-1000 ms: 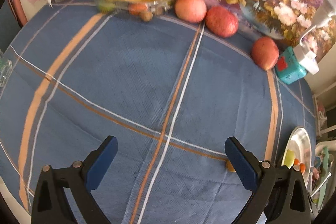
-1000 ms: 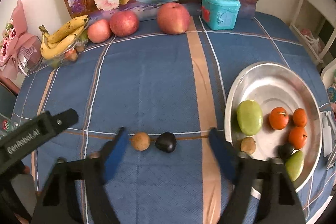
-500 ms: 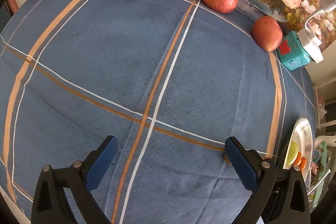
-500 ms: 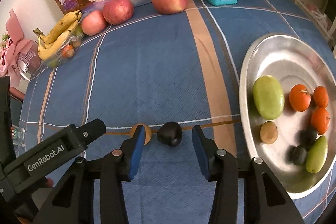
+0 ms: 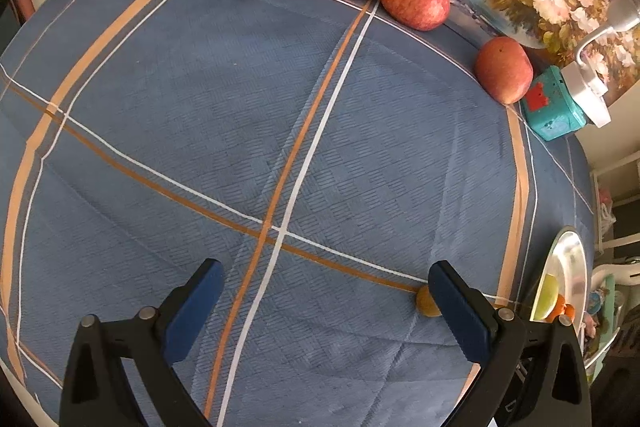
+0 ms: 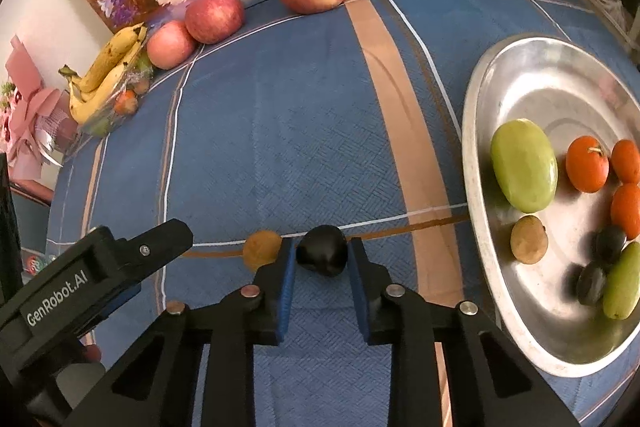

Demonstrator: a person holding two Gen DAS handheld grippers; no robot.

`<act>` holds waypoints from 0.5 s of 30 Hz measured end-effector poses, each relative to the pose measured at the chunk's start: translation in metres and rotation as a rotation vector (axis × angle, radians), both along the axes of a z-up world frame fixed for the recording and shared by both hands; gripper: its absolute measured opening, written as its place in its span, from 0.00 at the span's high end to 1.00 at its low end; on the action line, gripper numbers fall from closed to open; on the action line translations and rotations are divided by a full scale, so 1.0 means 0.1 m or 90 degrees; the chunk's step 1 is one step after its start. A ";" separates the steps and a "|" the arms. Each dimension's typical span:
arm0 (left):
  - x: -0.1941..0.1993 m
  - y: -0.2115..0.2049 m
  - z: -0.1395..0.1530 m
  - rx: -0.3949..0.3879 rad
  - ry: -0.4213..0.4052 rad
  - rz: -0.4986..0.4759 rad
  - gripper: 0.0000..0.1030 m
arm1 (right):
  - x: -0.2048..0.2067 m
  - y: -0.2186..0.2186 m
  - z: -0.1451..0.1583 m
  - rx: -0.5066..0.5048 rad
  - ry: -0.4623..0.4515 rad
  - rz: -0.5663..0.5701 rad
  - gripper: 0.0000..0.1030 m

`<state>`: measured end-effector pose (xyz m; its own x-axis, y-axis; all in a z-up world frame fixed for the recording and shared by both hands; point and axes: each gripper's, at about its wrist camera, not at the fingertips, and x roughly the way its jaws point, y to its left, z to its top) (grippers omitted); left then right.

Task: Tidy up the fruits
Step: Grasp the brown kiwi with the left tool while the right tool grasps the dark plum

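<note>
A dark plum (image 6: 322, 254) is clamped by the right gripper (image 6: 322, 259), jaws just closed onto it, on the tabletop (image 6: 280, 131) beside a small brown fruit (image 6: 262, 249), near the metal tray (image 6: 480, 131). Left gripper (image 5: 320, 301) is held wide, w/ nothing between.

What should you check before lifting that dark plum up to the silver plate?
1. Right gripper on the plum: ok. Its jaws have just been closing and the blue pads now sit against both sides of the plum.
2. Grip firm enough to lift: cannot tell.
3. Brown fruit clear of the jaws: ok, it lies just outside the left pad, though very close.
4. Room on the plate: ok, its far half is bare.
5. Path to the plate: ok, only tablecloth lies between.
6. Left gripper out of the way: ok, open and empty, off to the side.
</note>
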<state>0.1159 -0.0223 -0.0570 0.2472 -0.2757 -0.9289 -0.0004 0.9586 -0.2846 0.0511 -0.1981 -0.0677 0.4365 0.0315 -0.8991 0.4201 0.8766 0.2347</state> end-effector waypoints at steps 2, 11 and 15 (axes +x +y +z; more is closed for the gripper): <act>-0.01 -0.03 0.01 -0.005 0.001 -0.003 0.00 | -0.01 -0.01 0.02 0.002 -0.003 0.000 0.74; -0.08 -0.28 -0.01 -0.047 0.010 -0.034 0.08 | -0.10 -0.07 0.15 -0.028 0.002 -0.003 0.74; -0.11 -0.43 -0.02 -0.058 0.012 -0.055 0.23 | -0.14 -0.13 0.18 -0.035 0.008 -0.003 0.74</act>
<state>0.1047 -0.0653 -0.0590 0.2014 -0.3790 -0.9032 0.0744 0.9254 -0.3717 0.0369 -0.2112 -0.0498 0.4254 -0.0204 -0.9048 0.4262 0.8864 0.1804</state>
